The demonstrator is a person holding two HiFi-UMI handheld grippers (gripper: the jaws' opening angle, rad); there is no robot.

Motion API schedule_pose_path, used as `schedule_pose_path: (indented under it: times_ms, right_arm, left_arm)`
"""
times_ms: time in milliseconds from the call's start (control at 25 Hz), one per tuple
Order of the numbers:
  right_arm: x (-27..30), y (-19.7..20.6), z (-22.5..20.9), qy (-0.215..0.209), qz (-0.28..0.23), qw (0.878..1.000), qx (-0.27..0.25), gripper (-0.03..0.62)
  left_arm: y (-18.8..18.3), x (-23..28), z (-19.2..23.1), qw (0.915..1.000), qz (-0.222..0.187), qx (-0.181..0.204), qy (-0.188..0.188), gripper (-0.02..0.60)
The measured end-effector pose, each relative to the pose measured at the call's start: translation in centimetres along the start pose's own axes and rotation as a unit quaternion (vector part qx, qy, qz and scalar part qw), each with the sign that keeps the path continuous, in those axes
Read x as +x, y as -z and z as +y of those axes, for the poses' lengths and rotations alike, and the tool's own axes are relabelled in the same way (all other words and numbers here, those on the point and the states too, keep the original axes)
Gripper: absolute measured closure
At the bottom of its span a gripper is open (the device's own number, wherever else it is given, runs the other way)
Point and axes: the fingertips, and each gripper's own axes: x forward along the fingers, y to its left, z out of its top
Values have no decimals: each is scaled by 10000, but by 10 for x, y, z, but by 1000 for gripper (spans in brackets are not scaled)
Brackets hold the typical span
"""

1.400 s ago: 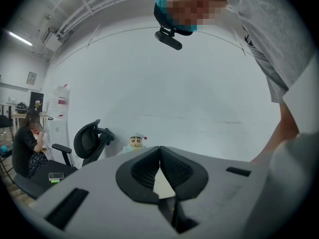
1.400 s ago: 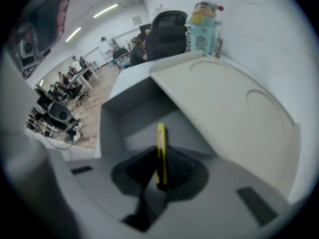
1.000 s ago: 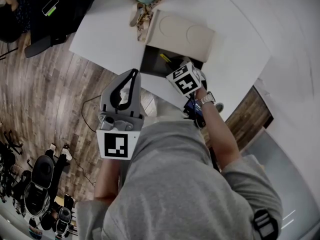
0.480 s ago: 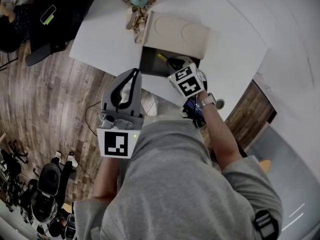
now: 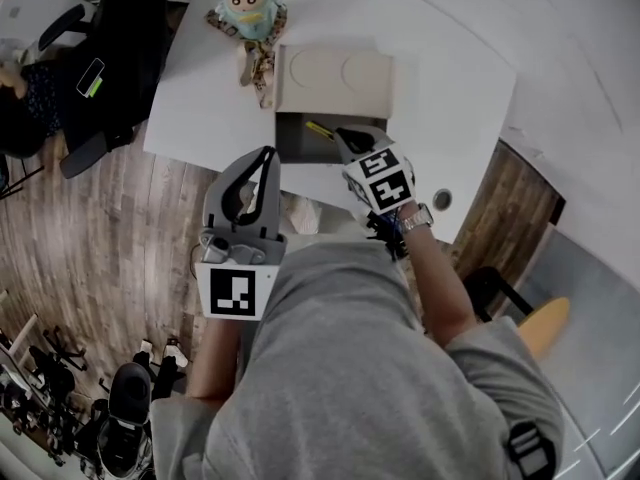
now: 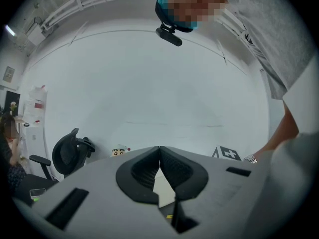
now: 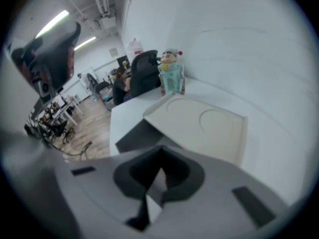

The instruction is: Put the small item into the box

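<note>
A box stands on the white table (image 5: 450, 88), its beige lid (image 5: 335, 78) folded back and its dark inside (image 5: 300, 140) open. A small yellow item (image 5: 320, 130) lies in it. My right gripper (image 5: 347, 138) hangs over the right part of the opening with its jaws shut; the right gripper view shows the lid (image 7: 199, 126) and the dark inside (image 7: 134, 136) just ahead of the right gripper (image 7: 160, 156), with nothing seen between the jaws. My left gripper (image 5: 266, 154) is shut and empty, held at the table's near edge, left of the box. In its own view the left gripper (image 6: 159, 151) shows closed tips.
A cartoon doll (image 5: 248, 8) sits on the table behind the box, also seen as the doll (image 7: 171, 73) and the doll (image 6: 118, 152). A black office chair (image 5: 120, 58) stands off the table's left side over wooden floor (image 5: 90, 238). The white wall (image 5: 580, 58) lies to the right.
The head view has swung, so table and box sit lower and further left. The right gripper stays over the box opening, its jaws now showing over the dark inside. The left gripper hardly moved.
</note>
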Motion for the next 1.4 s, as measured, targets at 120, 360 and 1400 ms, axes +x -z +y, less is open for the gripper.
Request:
schedule_pose_path:
  times_ms: [120,360,1400]
  right_arm:
    - [-18,-9,1,8,-375,9983,436,562]
    - [-54,-26,5,254,-1149,9875,1046,562]
    - [-211,-101,64,1755,-3521,9066,1529,562]
  left_arm:
    - [-5,3,-2,9998,-48,32,214,549]
    - [-11,12,-8,9970,-60,132,756,549]
    - [-39,-6,-15,9753,-417,380,2135,549]
